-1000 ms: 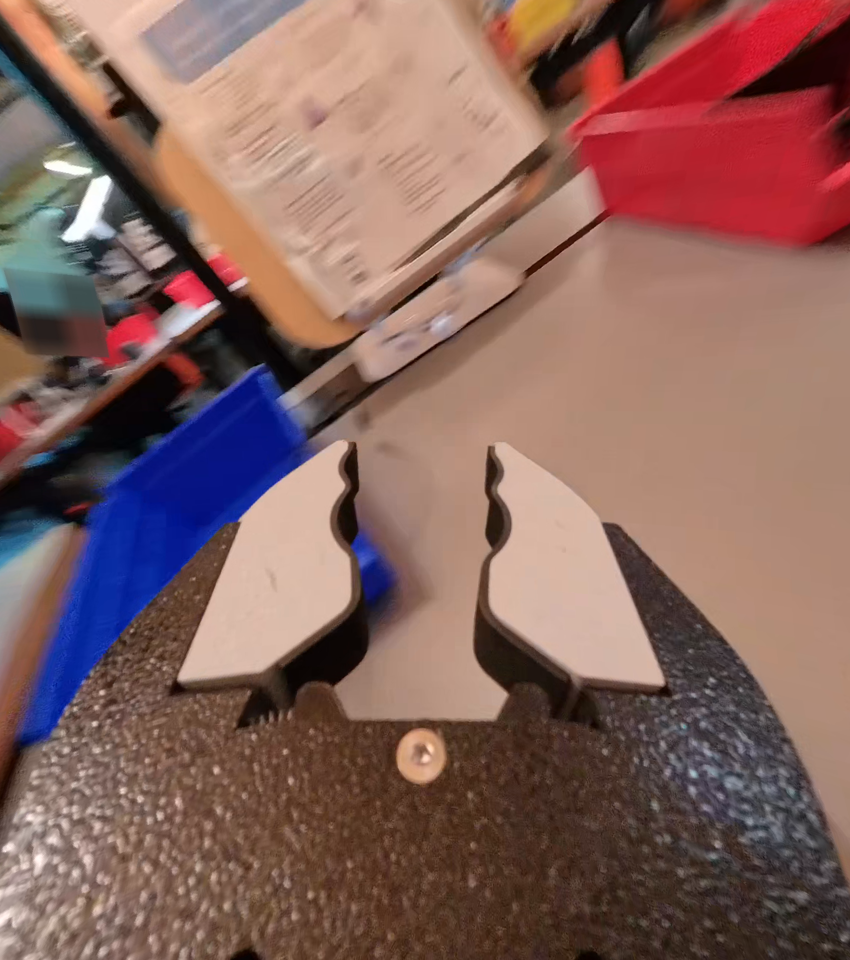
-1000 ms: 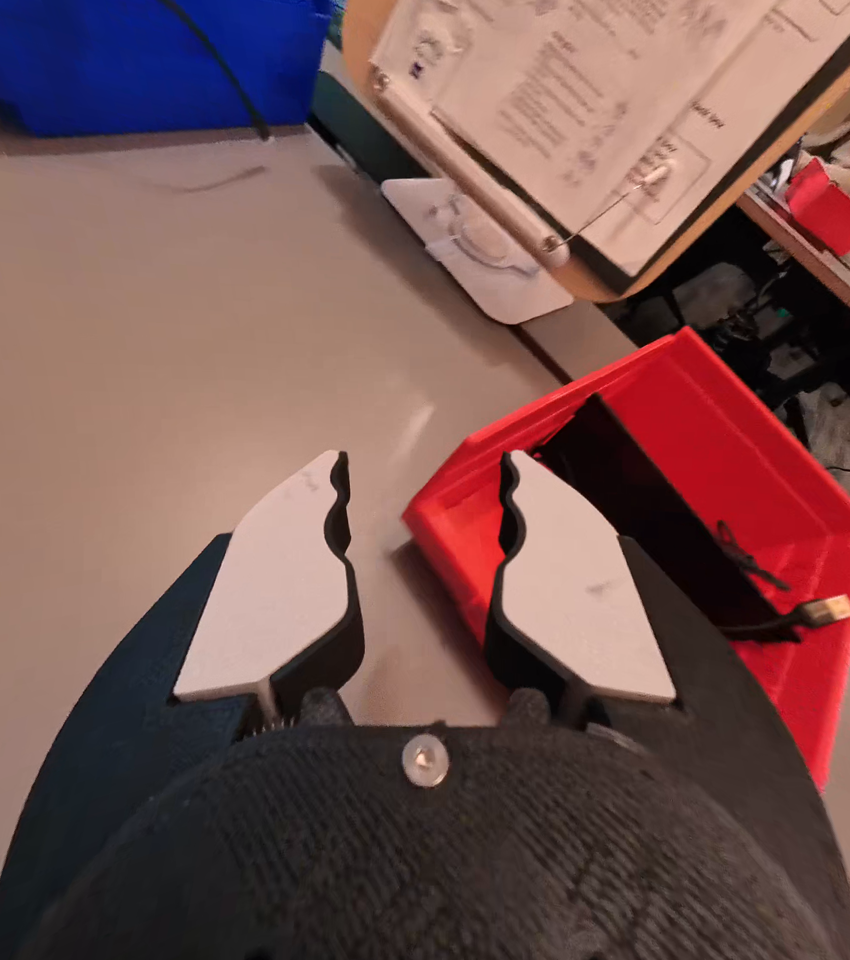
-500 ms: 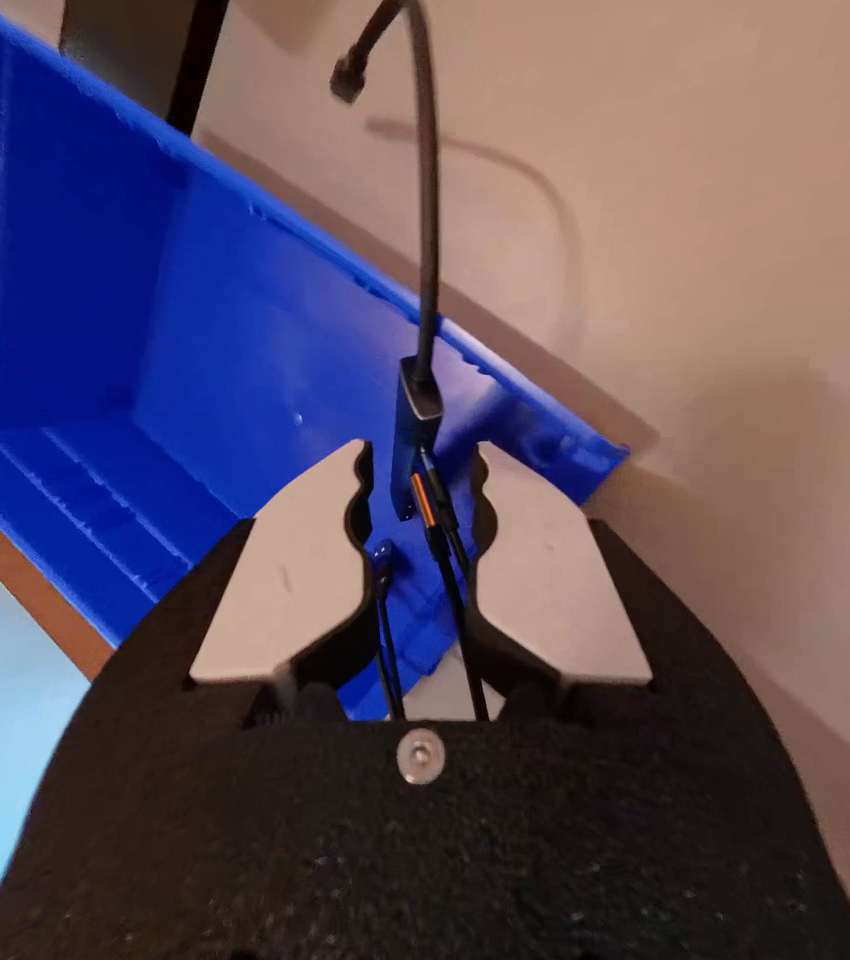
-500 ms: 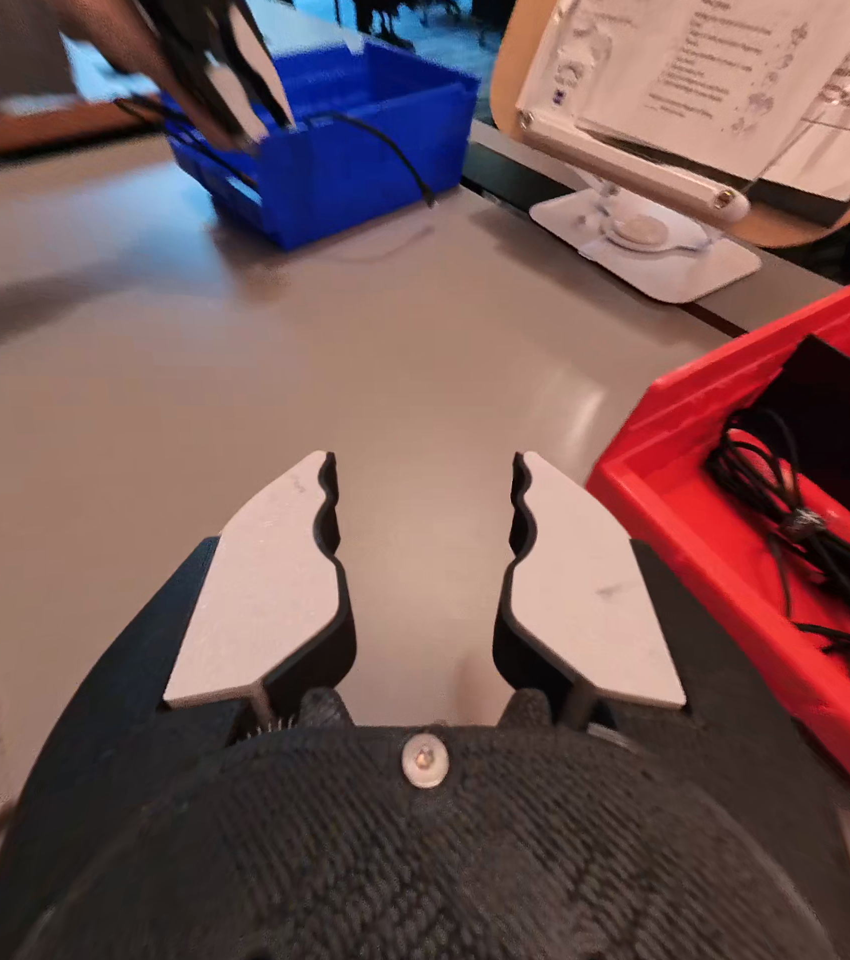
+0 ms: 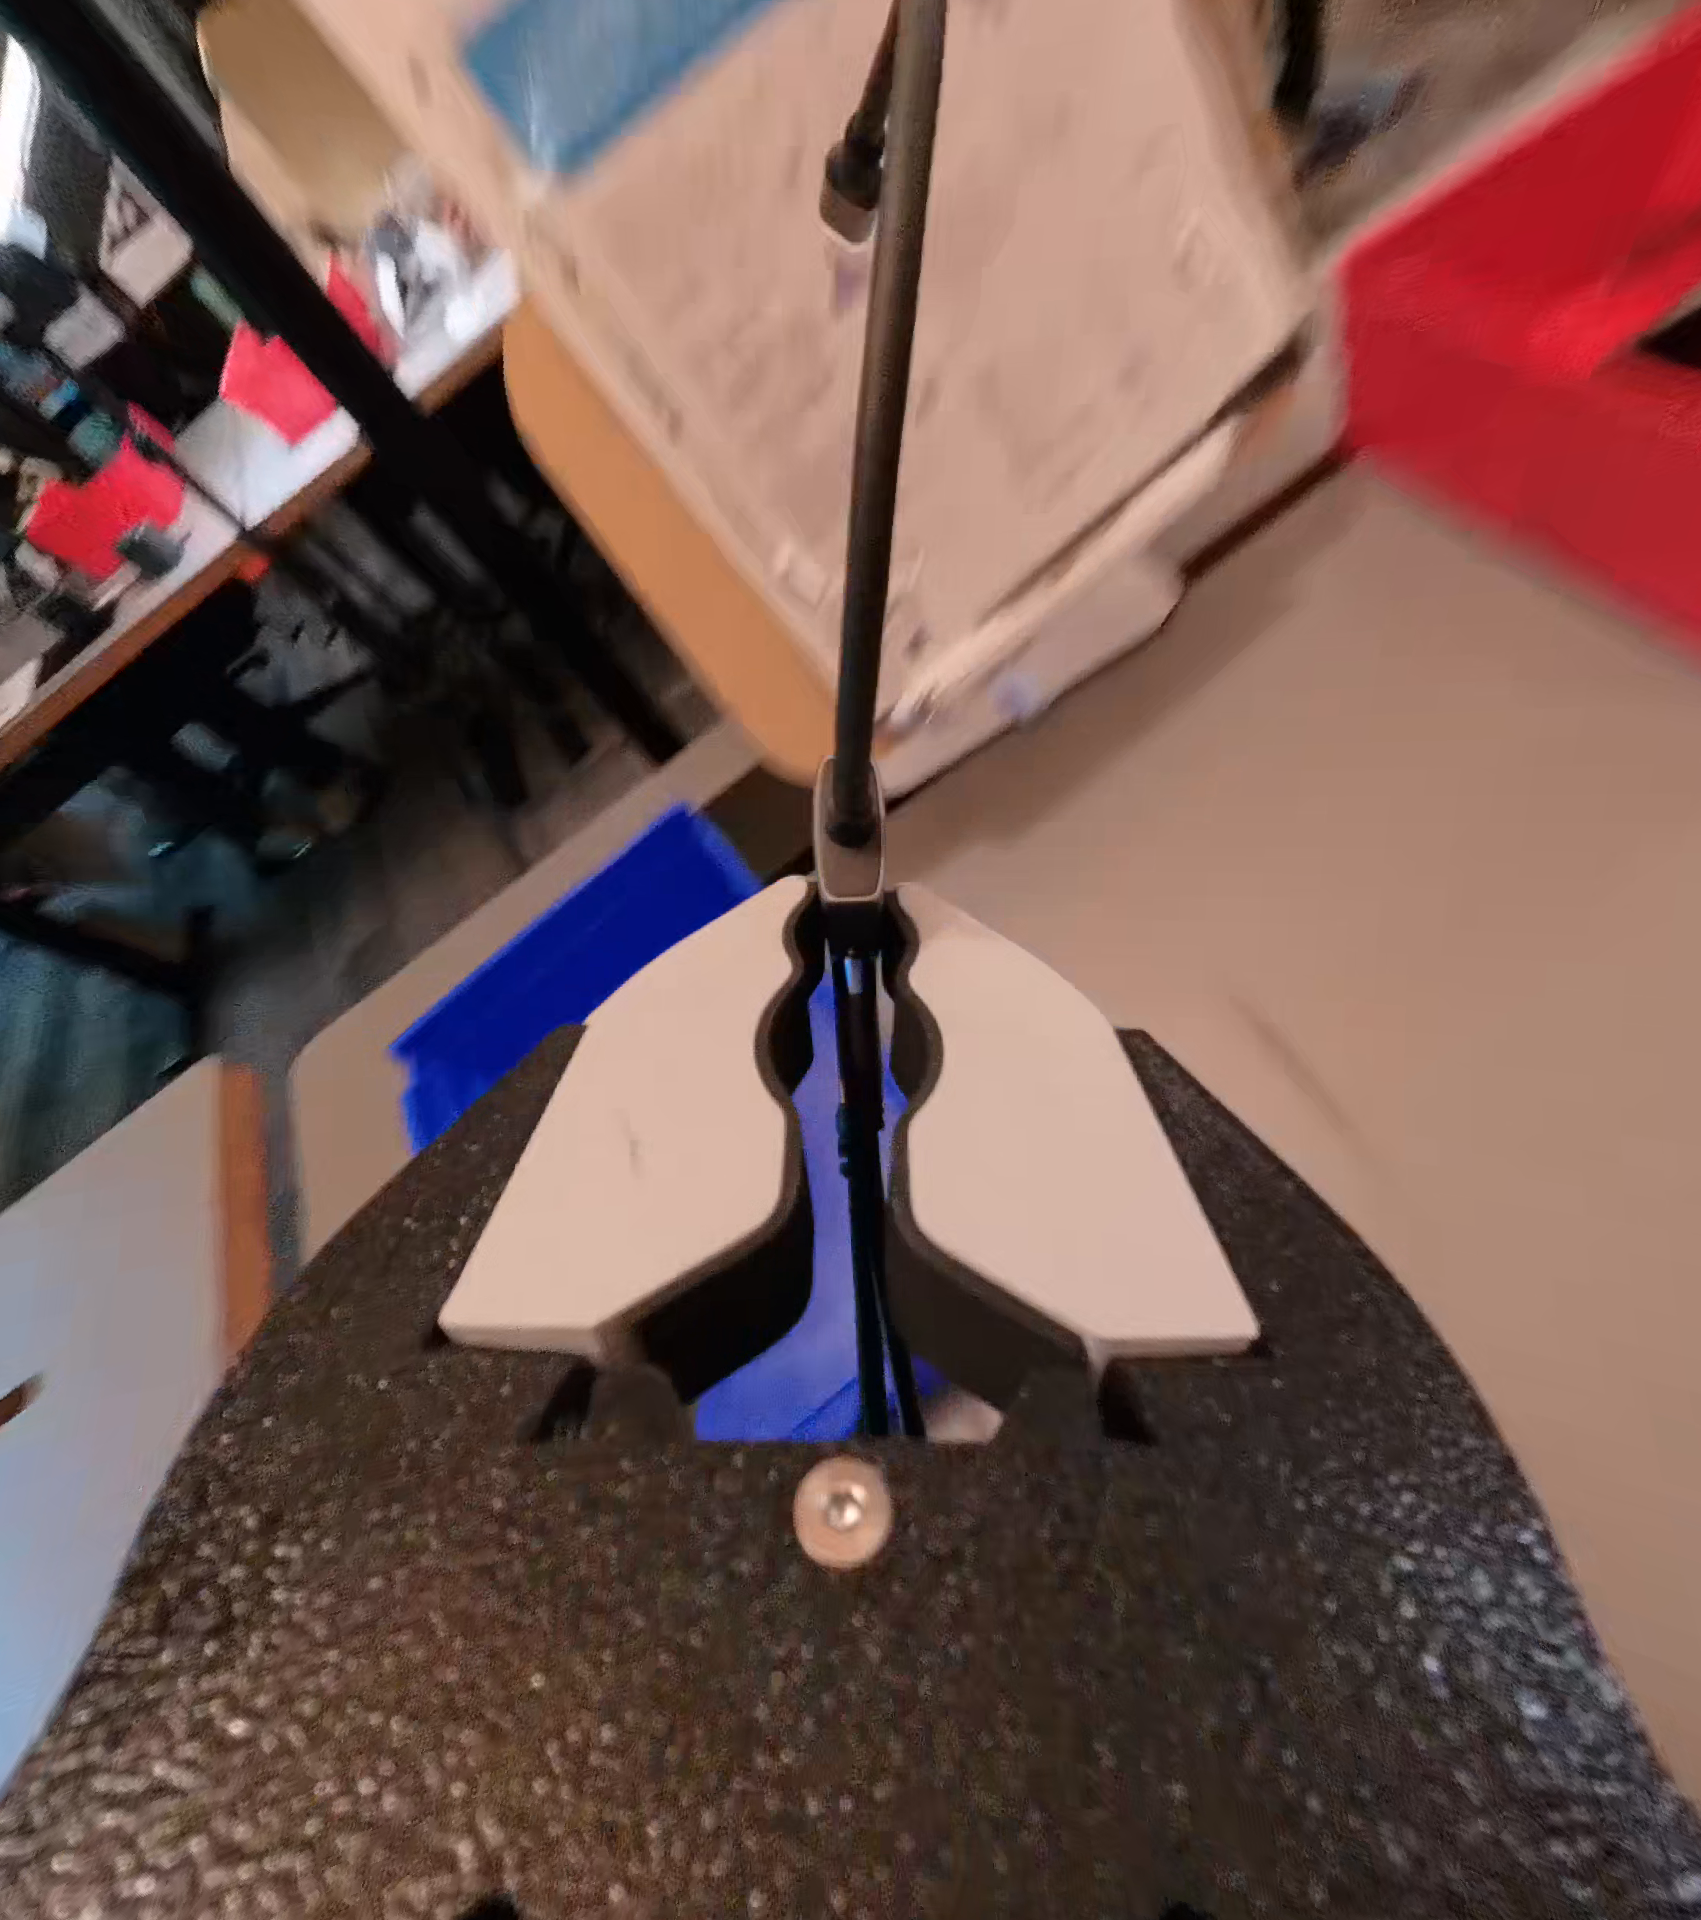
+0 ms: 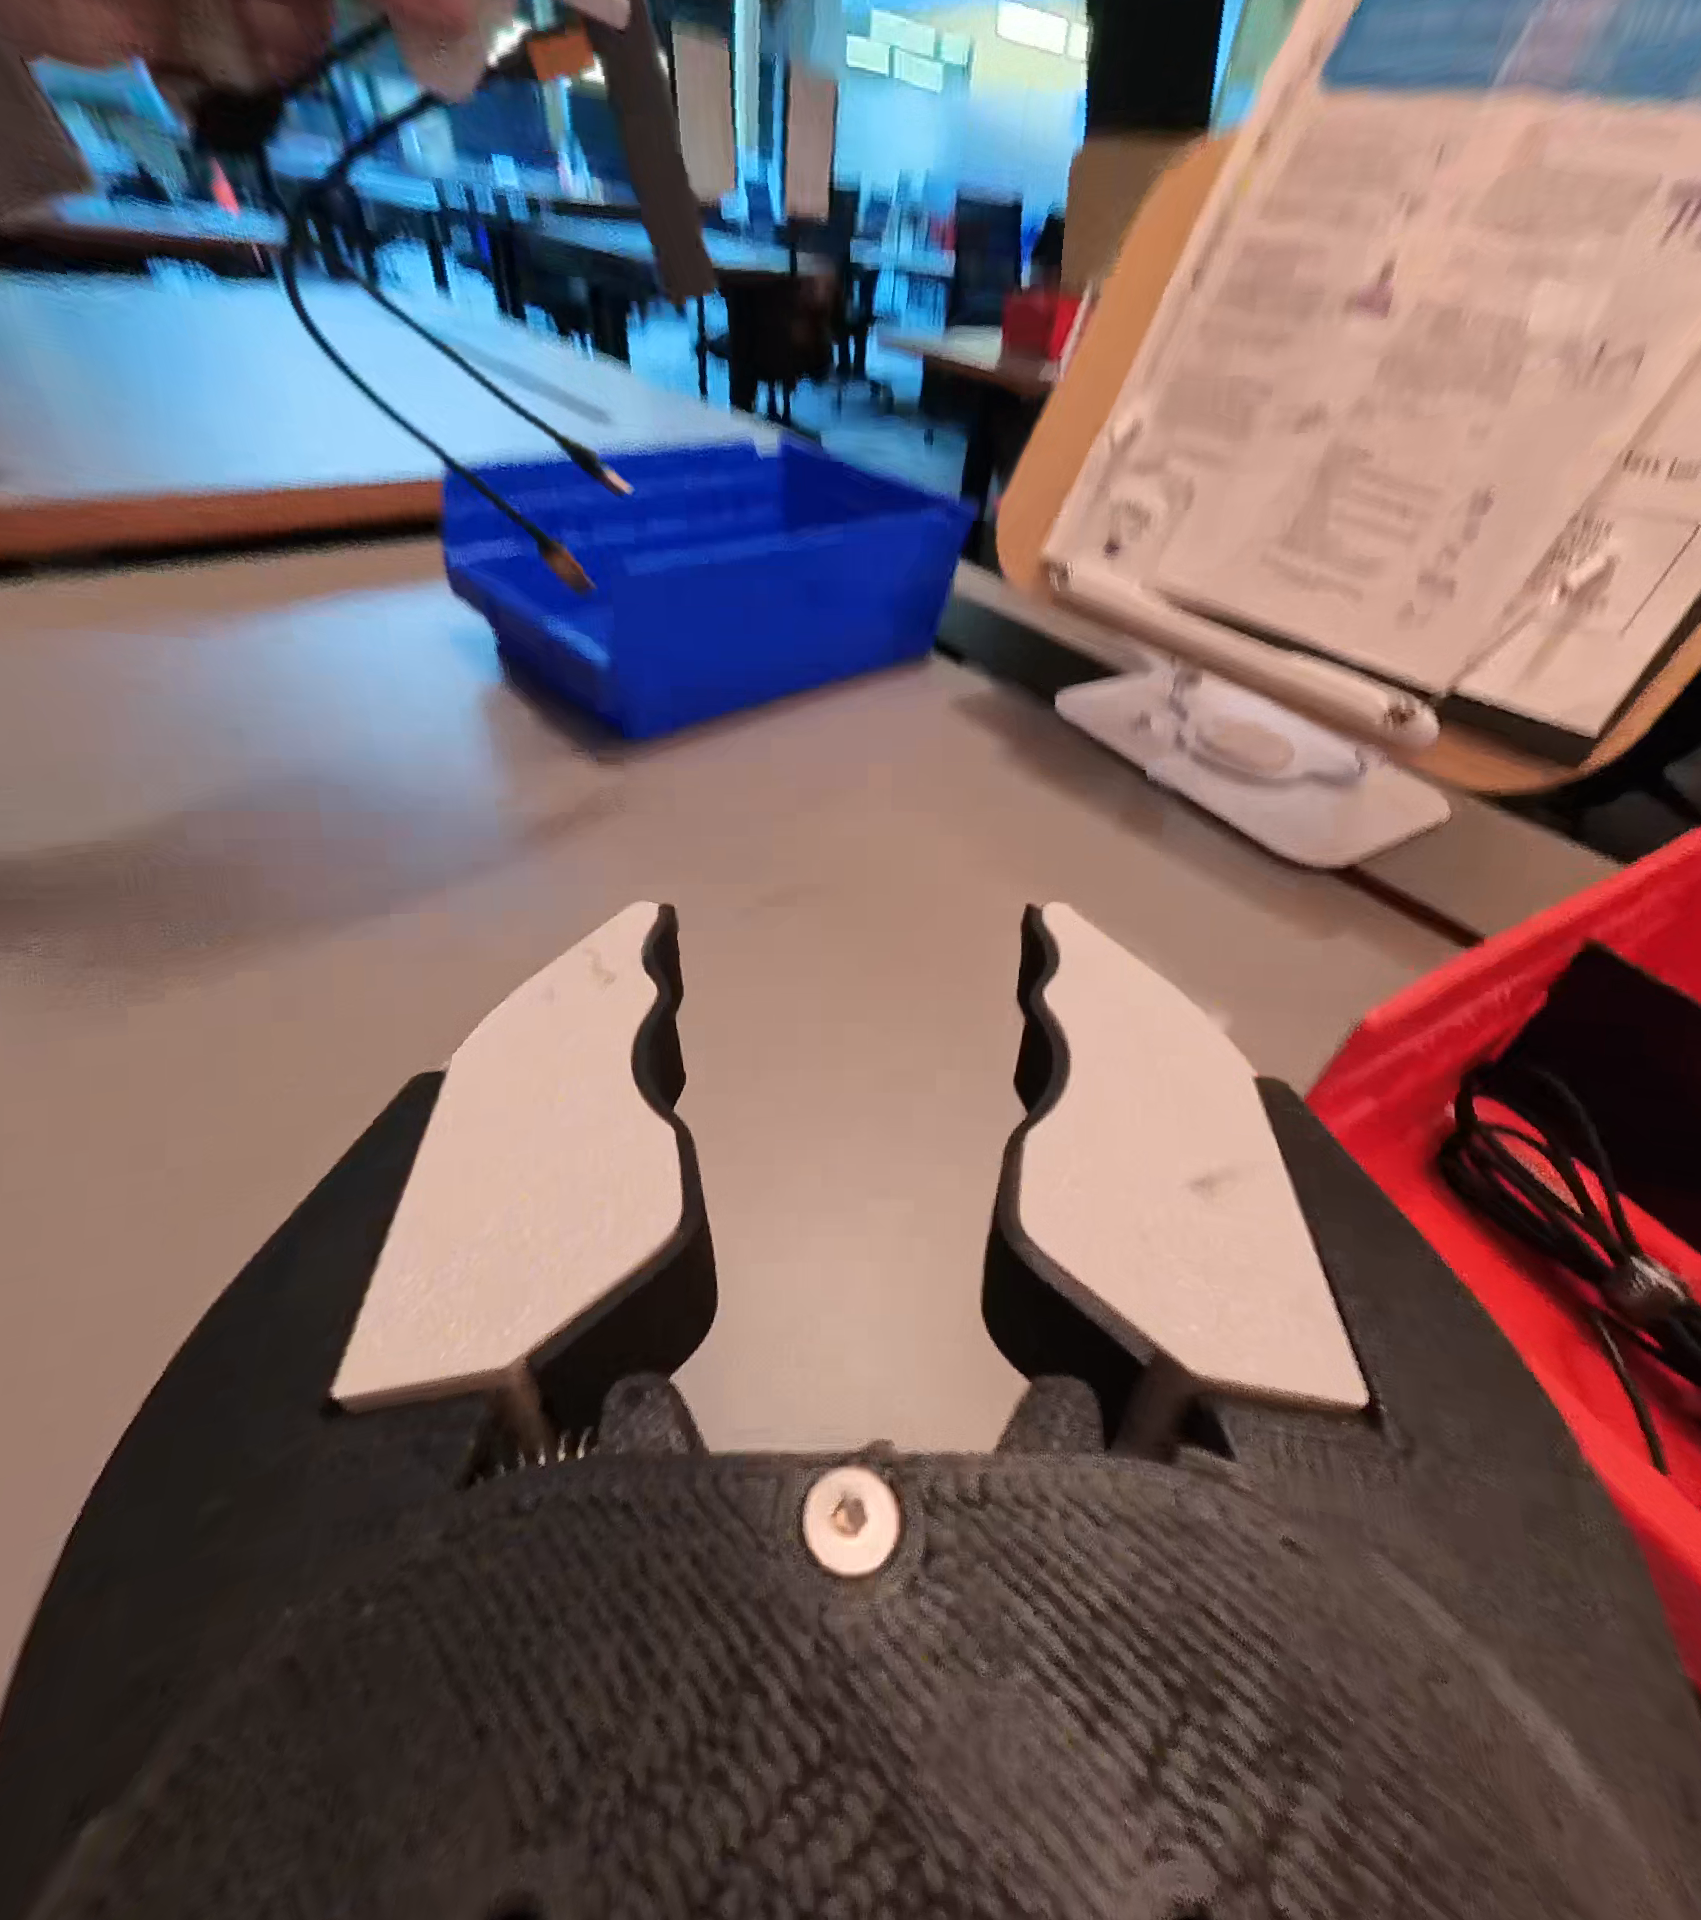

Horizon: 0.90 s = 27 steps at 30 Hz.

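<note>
My left gripper (image 5: 851, 899) is shut on the grey plug of a black cable (image 5: 872, 499), held up above the blue bin (image 5: 565, 956). The cable rises from the fingertips and curves back, and thin strands hang down between the fingers. In the right wrist view the same cable (image 6: 347, 353) dangles at upper left with two plug ends over the blue bin (image 6: 721, 613). My right gripper (image 6: 846, 940) is open and empty above the grey table (image 6: 306, 831), beside the red bin (image 6: 1594, 1091), which holds a coil of black cable (image 6: 1594, 1236).
A tilted document stand with printed pages (image 6: 1428, 416) on a white base (image 6: 1251, 758) stands at the table's back edge between the bins. The red bin (image 5: 1594, 343) also shows in the left wrist view. Shelves and other tables lie beyond.
My left gripper has shut on the cable's plug and lifted it out of the blue bin. My right gripper stays open and has tilted up beside the red bin.
</note>
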### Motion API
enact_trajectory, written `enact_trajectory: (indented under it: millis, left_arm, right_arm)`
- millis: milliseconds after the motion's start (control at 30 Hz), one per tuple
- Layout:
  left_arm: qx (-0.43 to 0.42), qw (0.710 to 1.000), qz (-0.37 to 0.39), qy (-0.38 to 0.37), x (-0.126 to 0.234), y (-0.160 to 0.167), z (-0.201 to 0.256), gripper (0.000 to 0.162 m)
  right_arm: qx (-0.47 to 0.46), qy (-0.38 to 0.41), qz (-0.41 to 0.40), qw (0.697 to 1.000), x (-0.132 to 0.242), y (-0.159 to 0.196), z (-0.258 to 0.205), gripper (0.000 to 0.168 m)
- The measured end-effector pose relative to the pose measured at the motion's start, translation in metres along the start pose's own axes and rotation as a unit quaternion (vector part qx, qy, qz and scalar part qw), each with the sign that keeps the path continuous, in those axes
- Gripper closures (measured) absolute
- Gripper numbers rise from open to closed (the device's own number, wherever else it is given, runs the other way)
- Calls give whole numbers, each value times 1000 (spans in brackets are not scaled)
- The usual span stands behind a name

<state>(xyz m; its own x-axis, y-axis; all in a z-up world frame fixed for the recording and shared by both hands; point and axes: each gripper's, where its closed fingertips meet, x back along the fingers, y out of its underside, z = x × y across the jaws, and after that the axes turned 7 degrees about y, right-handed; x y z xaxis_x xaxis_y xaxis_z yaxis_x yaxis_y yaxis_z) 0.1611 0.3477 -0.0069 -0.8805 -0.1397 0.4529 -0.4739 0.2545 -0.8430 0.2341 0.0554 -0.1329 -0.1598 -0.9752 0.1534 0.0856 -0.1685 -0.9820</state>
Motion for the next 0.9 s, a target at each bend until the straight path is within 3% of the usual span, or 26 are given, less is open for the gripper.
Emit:
enact_trajectory:
  millis: [33, 100, 200, 333, 433, 500, 633, 767, 900]
  left_arm:
    - [20, 999, 38, 19, 11, -22, 16, 152]
    - [68, 988, 112, 84, 30, -58, 59, 152]
    - [169, 943, 188, 215, 42, -85, 131, 152]
    - [281, 871, 210, 344, 23, -70, 207, 152]
    - [385, 781, 213, 442, 10, -52, 249, 152]
    - [419, 749, 209, 468, 2, -39, 264, 152]
    - [462, 710, 199, 492, -4, -21, 278, 152]
    - [473, 691, 200, 509, 2, -17, 275, 153]
    - [473, 693, 186, 511, 1, -13, 277, 153]
  right_arm:
    - [-5, -2, 23, 1000, 0, -9, -6, 107]
    - [0, 3, 68, 998, 1, -27, -17, 106]
    - [49, 35, 130, 990, 9, -51, -27, 106]
    - [117, 94, 201, 968, 25, -74, -27, 106]
    - [134, 51, 186, 972, 19, -62, -34, 108]
    - [151, 35, 195, 968, 19, -56, -38, 121]
    - [154, -7, 213, 965, 20, -52, -47, 142]
    - [151, -36, 203, 967, 13, -39, -49, 136]
    - [131, -70, 240, 959, 20, -43, -57, 143]
